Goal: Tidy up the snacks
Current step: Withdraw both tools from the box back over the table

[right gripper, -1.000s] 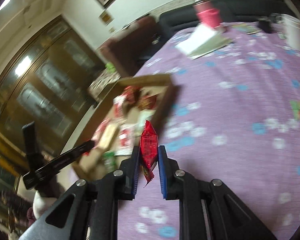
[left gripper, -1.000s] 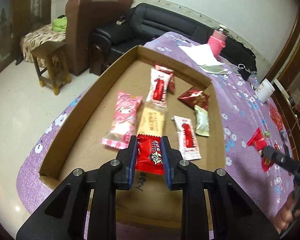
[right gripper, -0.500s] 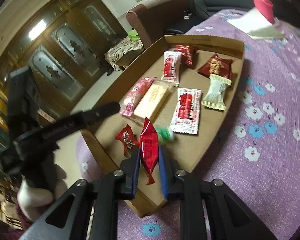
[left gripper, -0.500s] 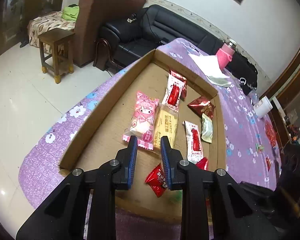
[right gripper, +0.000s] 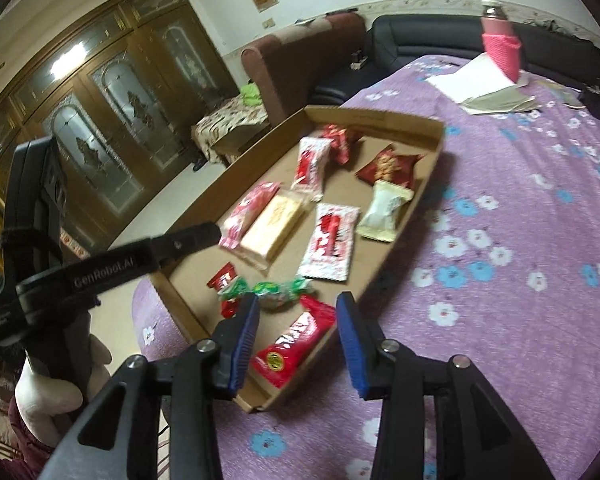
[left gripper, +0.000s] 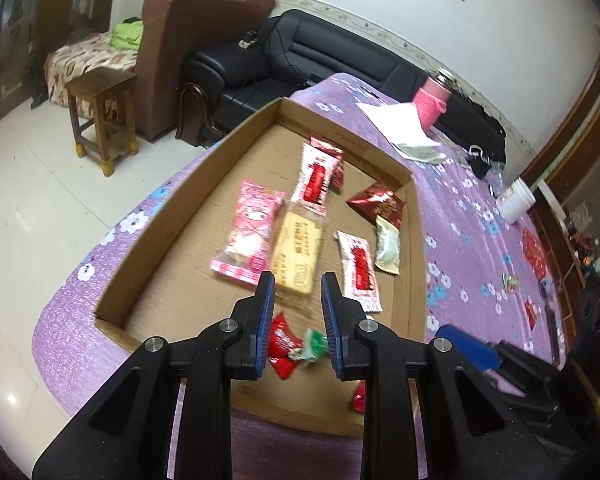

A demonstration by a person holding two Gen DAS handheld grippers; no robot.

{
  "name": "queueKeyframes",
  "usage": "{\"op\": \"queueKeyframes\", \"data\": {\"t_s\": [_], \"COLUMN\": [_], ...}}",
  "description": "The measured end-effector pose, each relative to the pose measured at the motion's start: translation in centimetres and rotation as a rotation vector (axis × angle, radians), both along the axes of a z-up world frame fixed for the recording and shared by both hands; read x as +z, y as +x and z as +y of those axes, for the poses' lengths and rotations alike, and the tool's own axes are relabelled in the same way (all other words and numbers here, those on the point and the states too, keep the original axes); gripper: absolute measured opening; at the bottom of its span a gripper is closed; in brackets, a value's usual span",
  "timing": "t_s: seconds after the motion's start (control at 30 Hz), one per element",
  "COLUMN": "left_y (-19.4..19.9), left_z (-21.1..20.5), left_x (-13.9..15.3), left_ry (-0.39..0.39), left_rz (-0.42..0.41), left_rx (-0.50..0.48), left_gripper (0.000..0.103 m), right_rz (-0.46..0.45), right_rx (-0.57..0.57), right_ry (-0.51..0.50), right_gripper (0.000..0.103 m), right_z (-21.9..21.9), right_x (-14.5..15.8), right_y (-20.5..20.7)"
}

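Lying in the cardboard tray [right gripper: 428, 168], the red snack packet [right gripper: 296, 340] sits between the right claw's [right gripper: 296, 340] just-parted, empty jaws.

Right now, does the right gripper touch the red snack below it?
Apart. The right wrist view shows the right gripper open, the red snack lying in the box, clear of both pads.

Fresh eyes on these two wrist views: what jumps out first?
The shallow cardboard tray on the purple flowered tablecloth, scattered with wrapped snacks. Nearest, a red snack packet lies in the tray's near corner between the right gripper's blue pads, which have just been opening and no longer press it. Beyond the tray, a pink bottle stands beside white papers at the table's far end.
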State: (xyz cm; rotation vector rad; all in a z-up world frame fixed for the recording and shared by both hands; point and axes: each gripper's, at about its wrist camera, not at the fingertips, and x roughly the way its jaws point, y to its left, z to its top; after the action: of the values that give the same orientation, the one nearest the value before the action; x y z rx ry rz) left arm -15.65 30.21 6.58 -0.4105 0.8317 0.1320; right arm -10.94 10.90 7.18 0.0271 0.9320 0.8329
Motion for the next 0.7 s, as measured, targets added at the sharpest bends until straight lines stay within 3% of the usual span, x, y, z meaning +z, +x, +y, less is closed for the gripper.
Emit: {"op": "queueKeyframes", "data": {"t_s": [0.2,0.27,0.3,0.33,0.7], "left_y": [0.3,0.6,0.6,0.6,1.0], "left_z": [-4.7,-5.9,-6.6,-7.1,-13.4], "left_x": [0.8,0.8,0.9,0.9,1.4], "left_ry": [0.238,0.297,0.323,0.339,0.417], "left_rz": [0.014,0.028,0.032,0.027,0.005], "left_rx": [-0.040,-0.046,-0.049,-0.053,-0.213], "left_gripper": [0.023,0.041,0.063,0.073,0.073], "right_rz": [0.003,0.007,0.010,0.013,0.023], "right_rx": [-0.070,-0.093,-0.107,-0.117,-0.244], "right_ry": [0.024,0.027,0.025,0.022,0.015], "right_gripper": [0.054,0.055,0.056,0.056,0.057], "right_z": [-2.8,-3.9,-4.4,-5.0,-11.4], "right_x": [0.2,0.0,-0.1,-0.2,-0.7], "right_y": [0.6,0.9,1.1,1.1,2.2]}}
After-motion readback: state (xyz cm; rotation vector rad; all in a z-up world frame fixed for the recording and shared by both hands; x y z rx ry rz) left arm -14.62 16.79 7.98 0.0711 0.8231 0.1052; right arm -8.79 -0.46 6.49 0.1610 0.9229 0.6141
